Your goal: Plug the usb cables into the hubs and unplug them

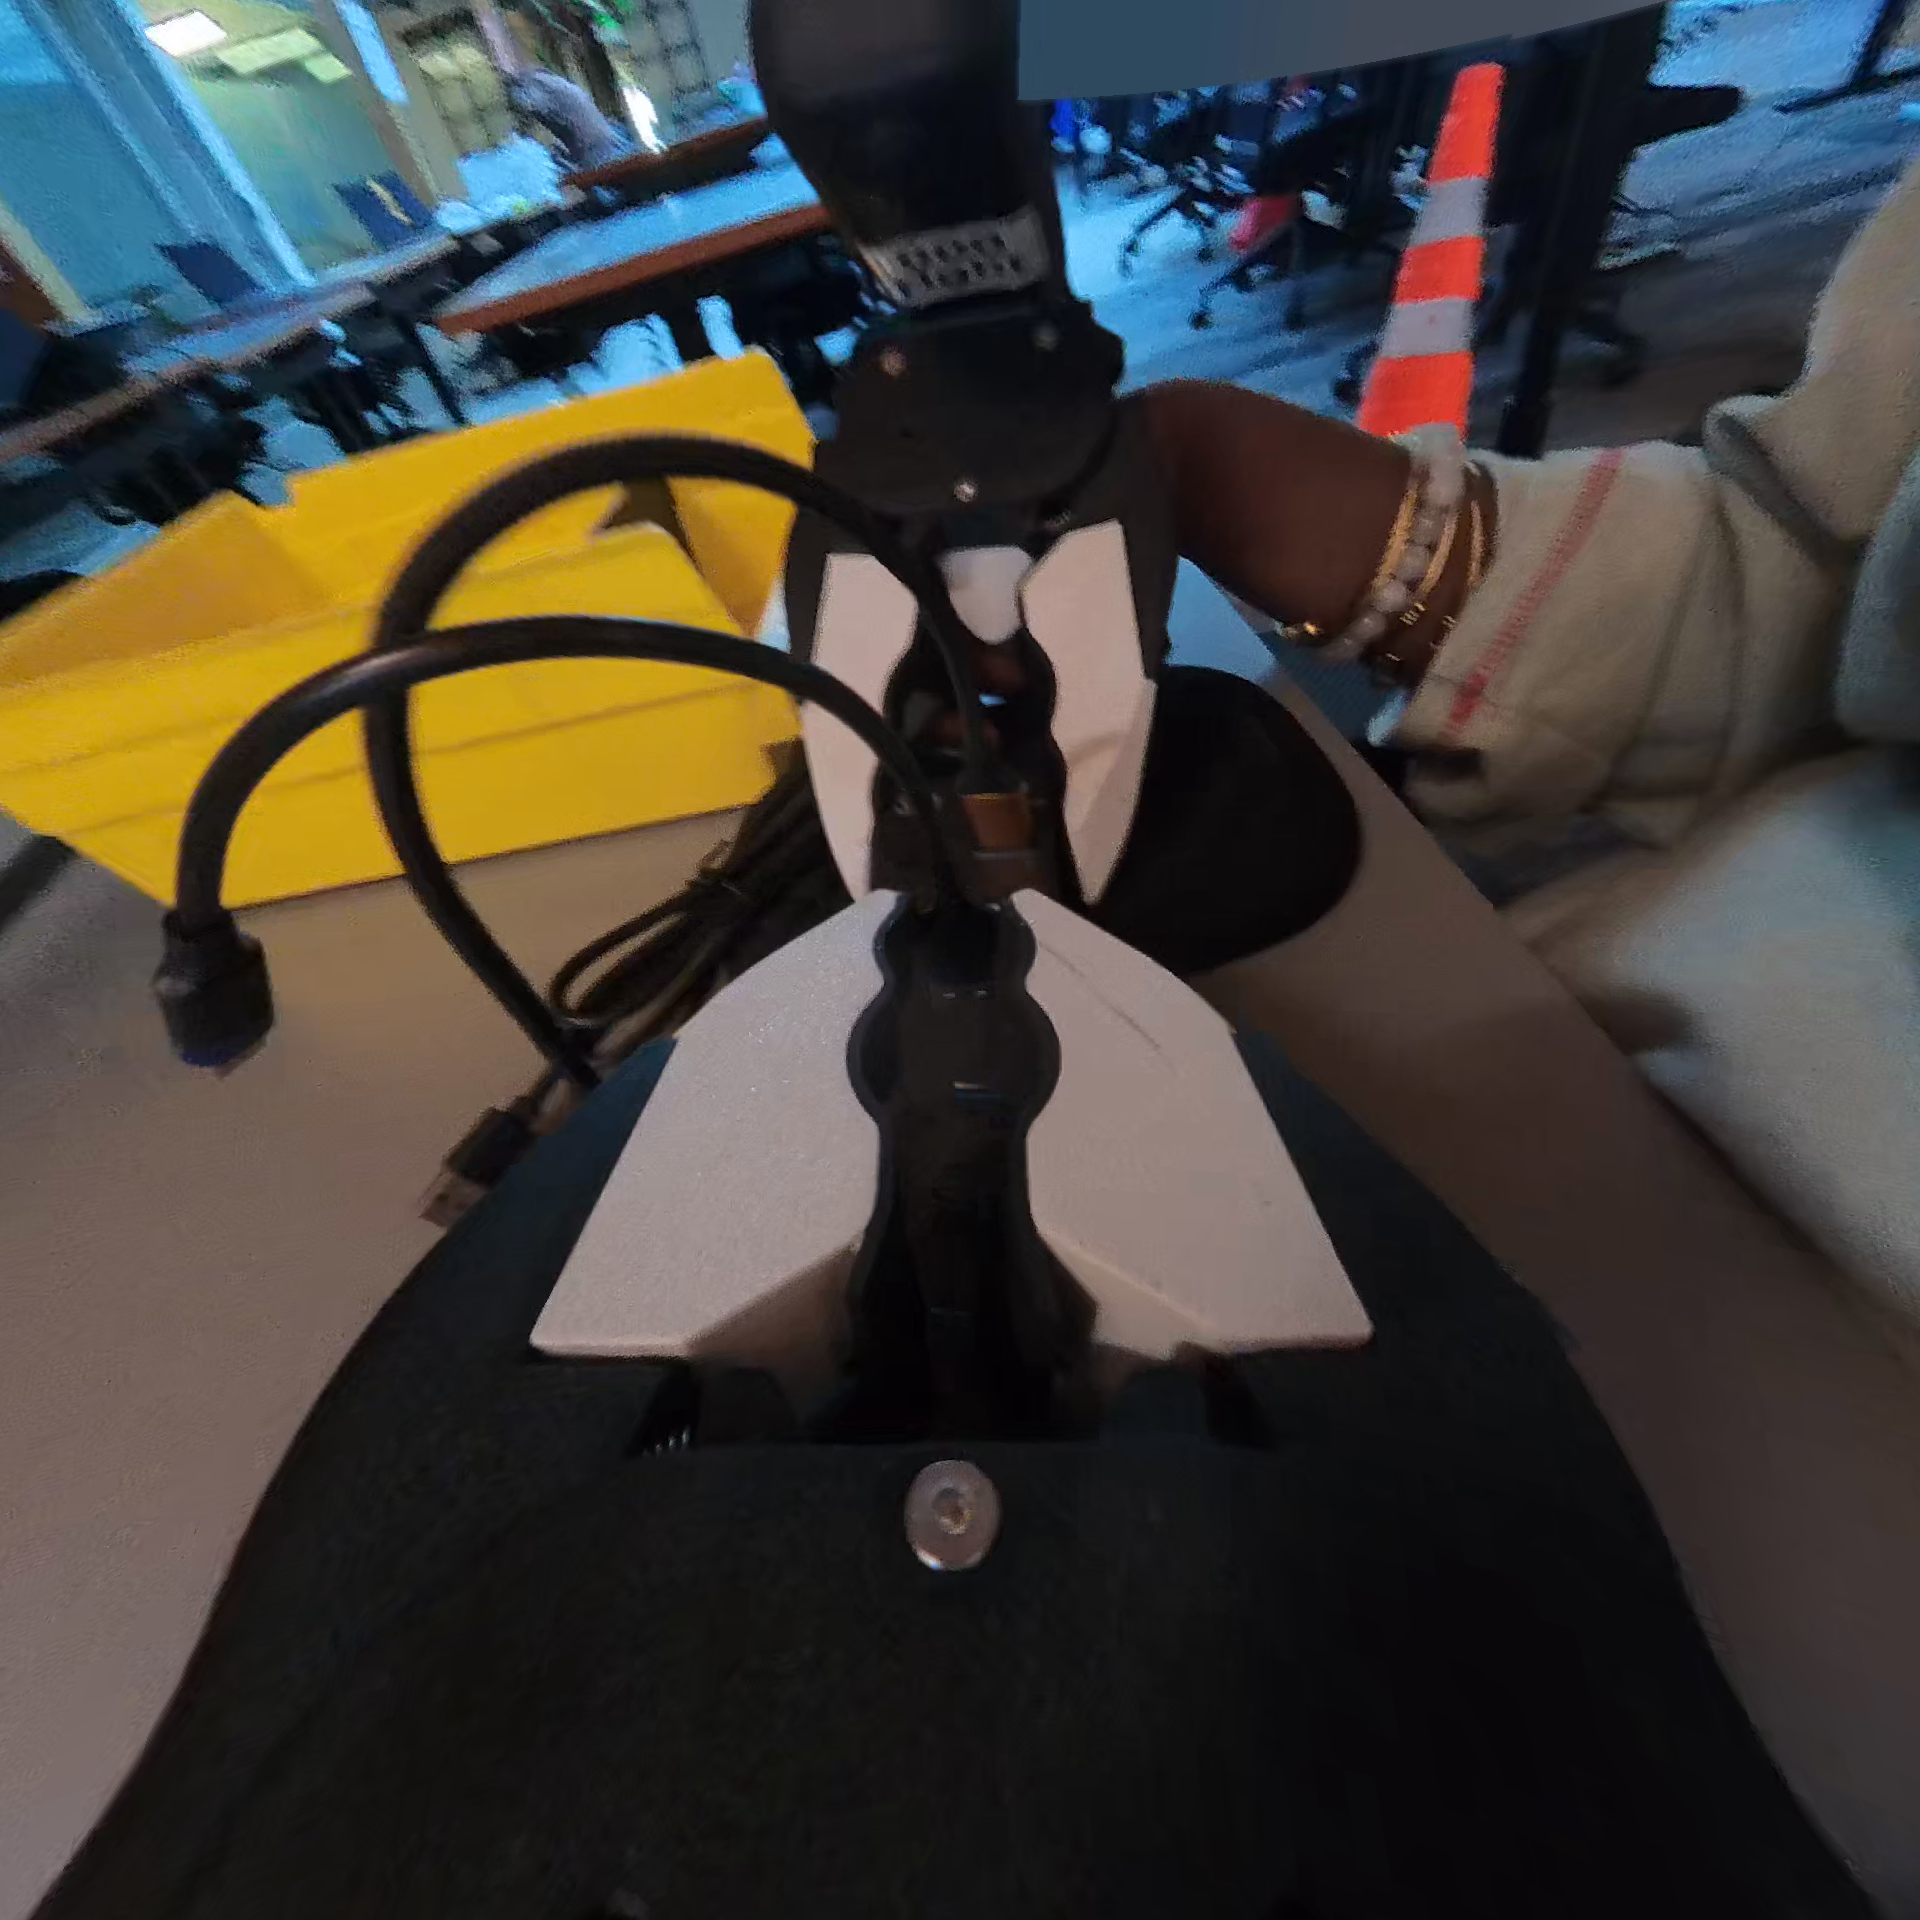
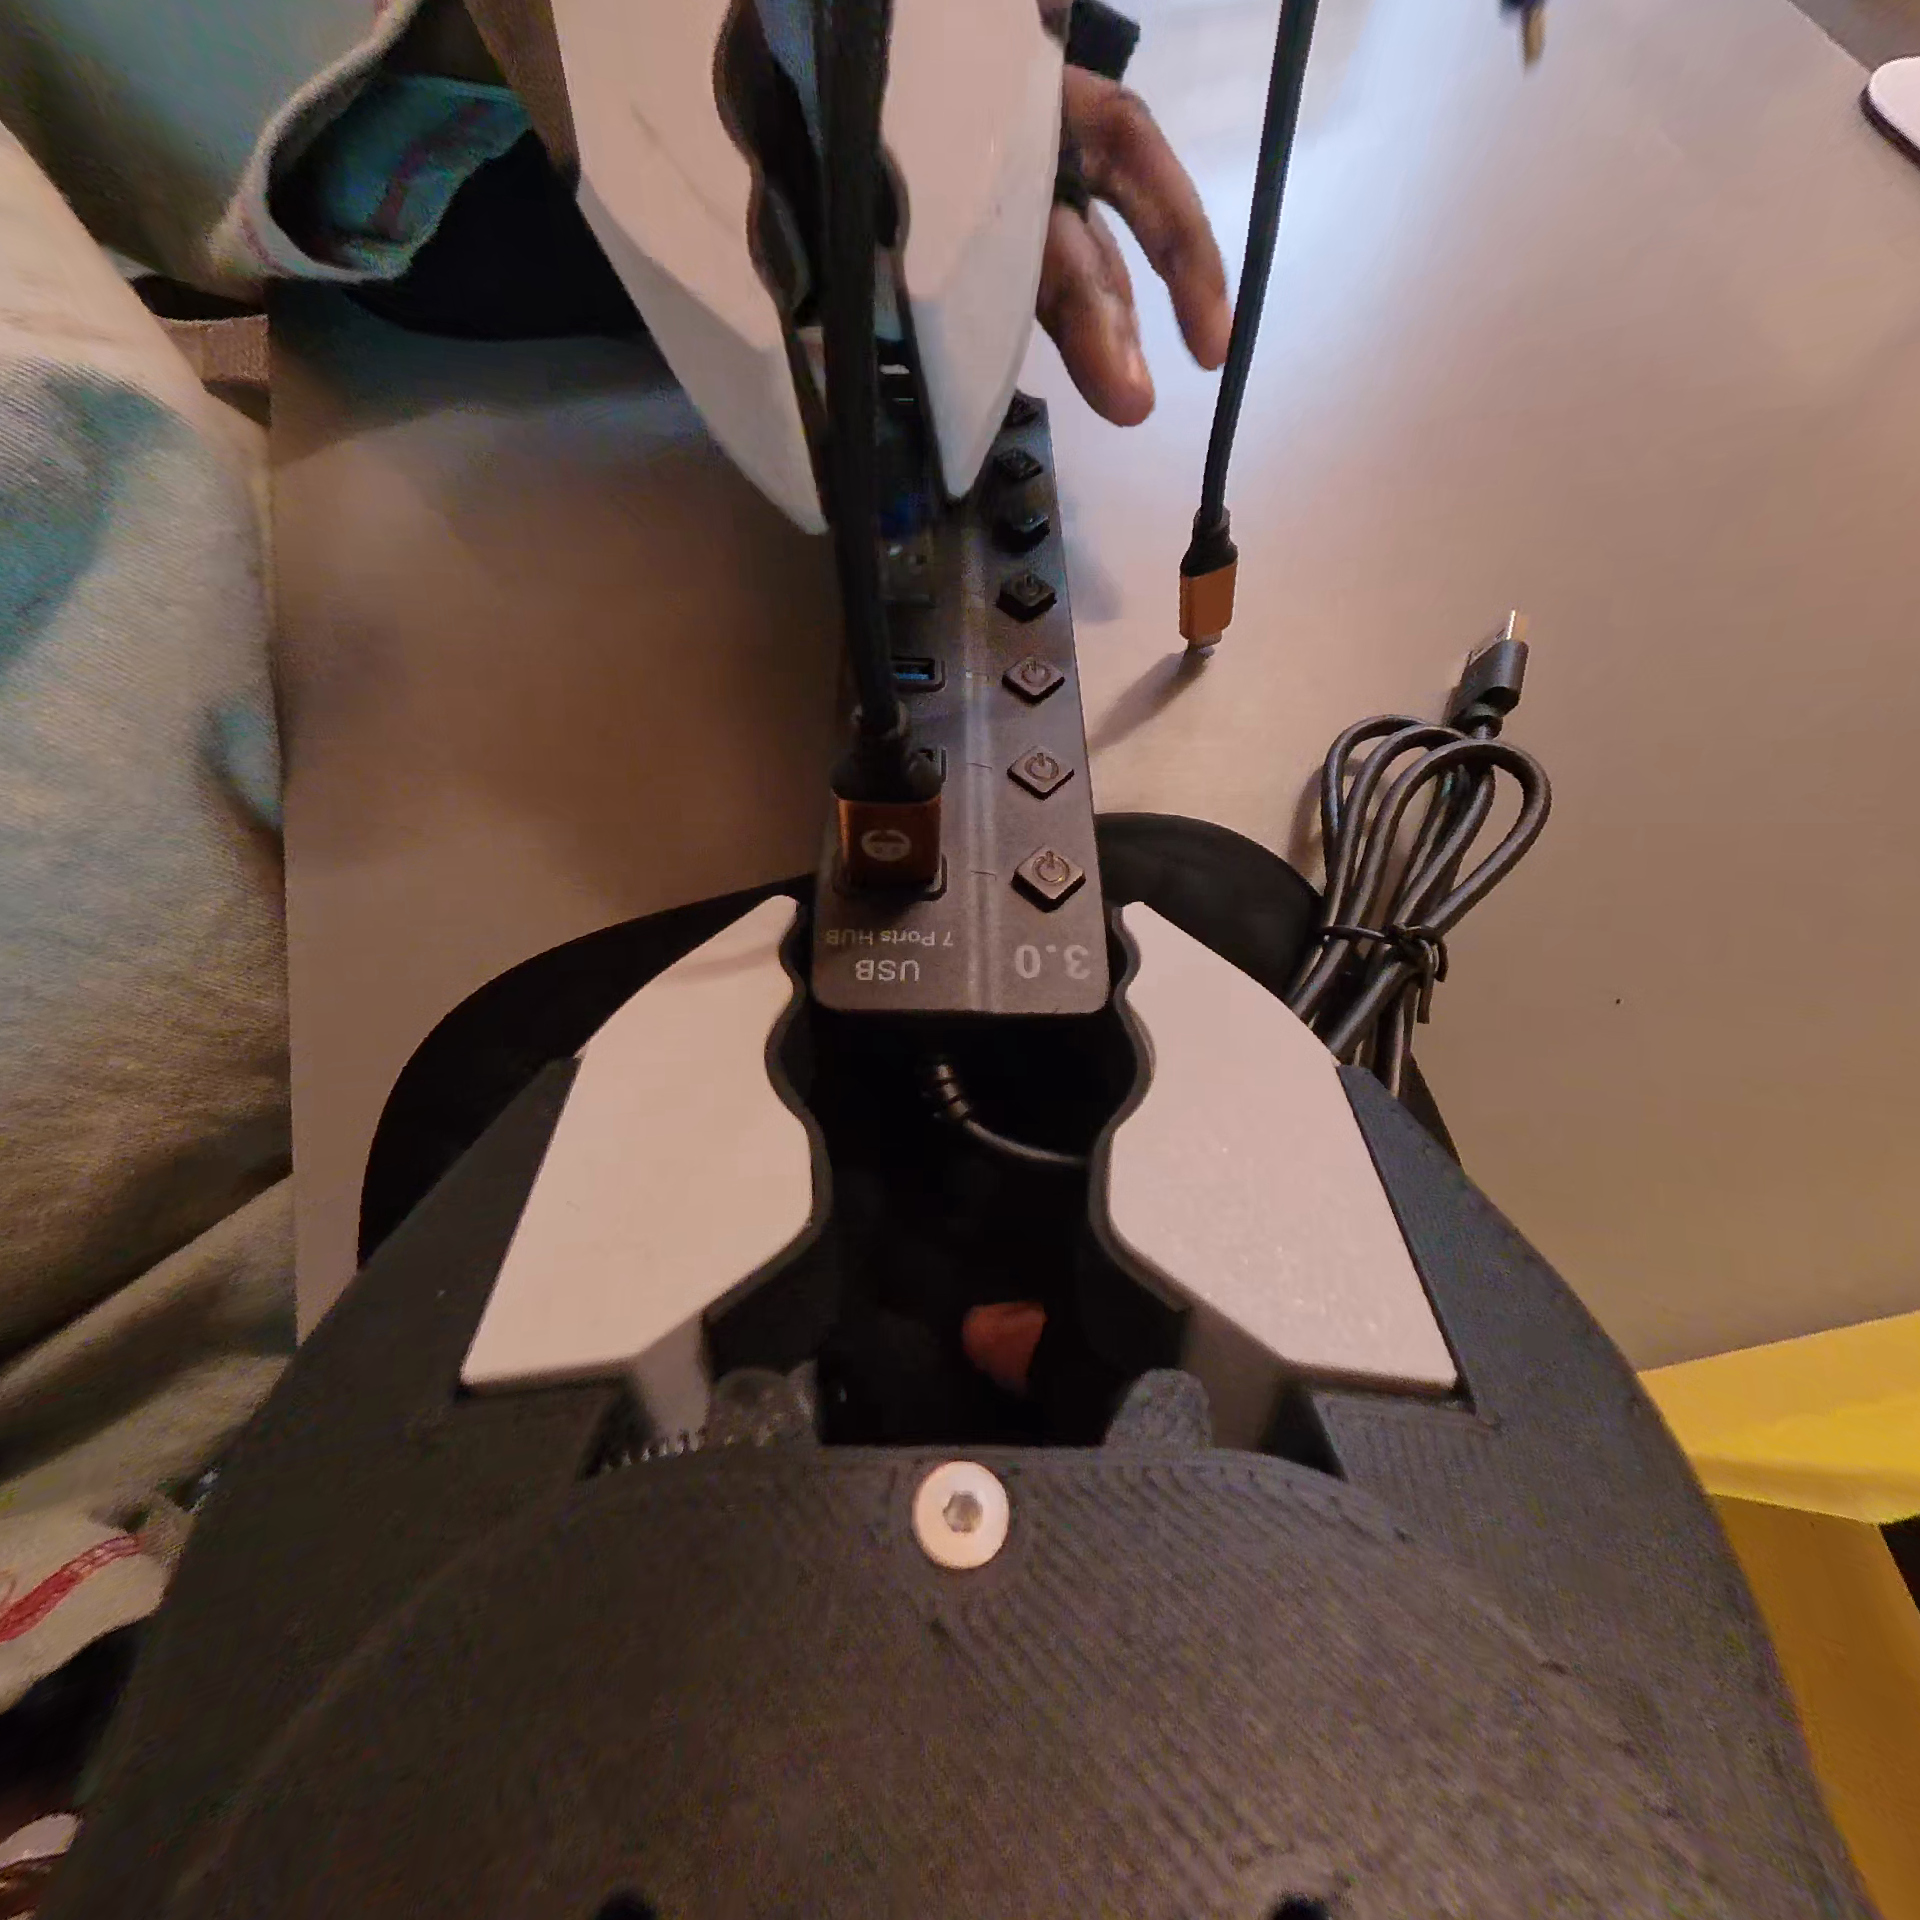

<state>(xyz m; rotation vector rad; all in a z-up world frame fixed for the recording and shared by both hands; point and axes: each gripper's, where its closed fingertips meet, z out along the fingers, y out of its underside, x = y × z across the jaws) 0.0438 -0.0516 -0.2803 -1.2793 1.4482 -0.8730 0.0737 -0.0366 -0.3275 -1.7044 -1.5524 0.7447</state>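
Two tools meet over a long black USB hub (image 2: 971,790) that lies on the grey bench (image 2: 1558,416). In the right wrist view, the right tool (image 2: 956,961) is nearest: its white fingers (image 2: 665,1174) clamp the near end of the hub from both sides, and the hub runs away from the camera with a row of ports on its left and a row of square power buttons (image 2: 1047,871) on its right. A black cable with a copper-coloured plug (image 2: 888,840) sits in the port closest to the right tool. Farther along the hub, the left tool (image 2: 888,509) comes down from above, its white fingers (image 2: 675,260) close together around the black cable just above the ports; a hand (image 2: 1132,270) shows behind it. To the right of the hub, a second copper-tipped plug (image 2: 1205,597) hangs with its tip just at the bench, and a tied bundle of grey cable (image 2: 1403,883) lies near it.

In the left wrist view, the left tool's (image 1: 951,904) fingers are nearly together on a dark cable, facing the right tool (image 1: 982,821) just beyond. Black cables (image 1: 540,644) arch off to the left, one ending in a loose black plug (image 1: 213,997). Behind them stands a yellow bin (image 1: 416,665), and far back an orange-and-white cone (image 1: 1439,260).
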